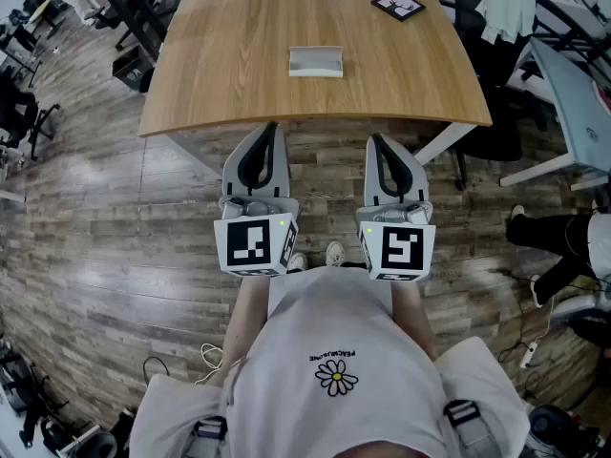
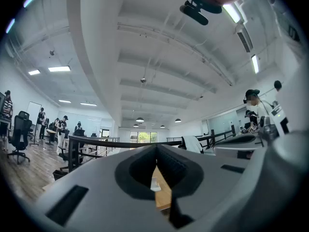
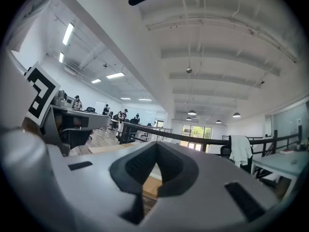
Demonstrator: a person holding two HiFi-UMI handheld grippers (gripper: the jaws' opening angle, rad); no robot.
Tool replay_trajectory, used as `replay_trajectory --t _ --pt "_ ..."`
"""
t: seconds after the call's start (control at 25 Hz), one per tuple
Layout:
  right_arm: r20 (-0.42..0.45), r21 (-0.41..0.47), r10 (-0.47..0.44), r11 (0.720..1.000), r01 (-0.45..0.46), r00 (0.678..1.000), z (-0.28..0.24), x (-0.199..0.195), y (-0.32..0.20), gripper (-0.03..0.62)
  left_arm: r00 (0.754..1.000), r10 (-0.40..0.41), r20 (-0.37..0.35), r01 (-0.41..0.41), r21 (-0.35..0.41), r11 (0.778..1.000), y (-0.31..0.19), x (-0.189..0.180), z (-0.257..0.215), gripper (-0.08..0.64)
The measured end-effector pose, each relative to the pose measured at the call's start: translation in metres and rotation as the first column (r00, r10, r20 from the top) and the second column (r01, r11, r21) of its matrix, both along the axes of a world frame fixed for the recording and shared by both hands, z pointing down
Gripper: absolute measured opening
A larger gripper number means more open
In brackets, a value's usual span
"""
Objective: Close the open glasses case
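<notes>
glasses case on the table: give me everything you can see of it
The glasses case is a small, pale grey-white rectangular box lying open and flat near the middle of the wooden table, its long side roughly parallel to the table's near edge. It looks smooth and rigid. Its hinge and contents are too small to tell. Only the table touches it.

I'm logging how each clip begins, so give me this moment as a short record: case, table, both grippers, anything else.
stage: closing not begun
glasses case: open, lying on the table, untouched
left gripper: jaws together, empty, at the table's near side, apart from the case
right gripper: jaws together, empty, same side
other: dark square card near the table's far right corner
</notes>
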State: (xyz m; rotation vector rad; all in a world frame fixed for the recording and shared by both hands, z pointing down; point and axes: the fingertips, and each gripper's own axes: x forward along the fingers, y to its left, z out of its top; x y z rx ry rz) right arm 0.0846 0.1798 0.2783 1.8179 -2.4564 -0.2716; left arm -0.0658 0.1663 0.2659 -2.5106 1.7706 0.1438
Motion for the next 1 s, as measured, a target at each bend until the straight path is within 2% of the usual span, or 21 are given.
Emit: replay_trajectory --t 0.52,0.68,0.8,1.0 --pt "-0.005 -0.028 -0.033 0.999 0.033 0.999 0.011 0.032 -0.024 0.006 0.999 -0.031 0.006 0.031 -0.032 0.999 -0.023 0.027 0.013 0.017" --pt "0.040 -0.031 -0.096 0.995 0.098 0.995 0.013 0.040 -0.033 0.006 0.998 -0.064 0.009 0.065 -0.034 0.997 -0.030 0.034 0.014 0.017" --pt "0.026 -0.056 -0.117 0.991 0.118 0.993 0.028 0.042 -0.038 0.008 0.995 -0.097 0.017 0.098 -0.038 0.994 -0.030 0.037 0.018 0.017" --pt "0.043 -0.109 -0.199 0.973 0.202 0.979 0.045 0.024 -0.036 0.008 0.990 -0.142 0.026 0.143 -0.060 0.988 -0.027 0.029 0.027 0.017"
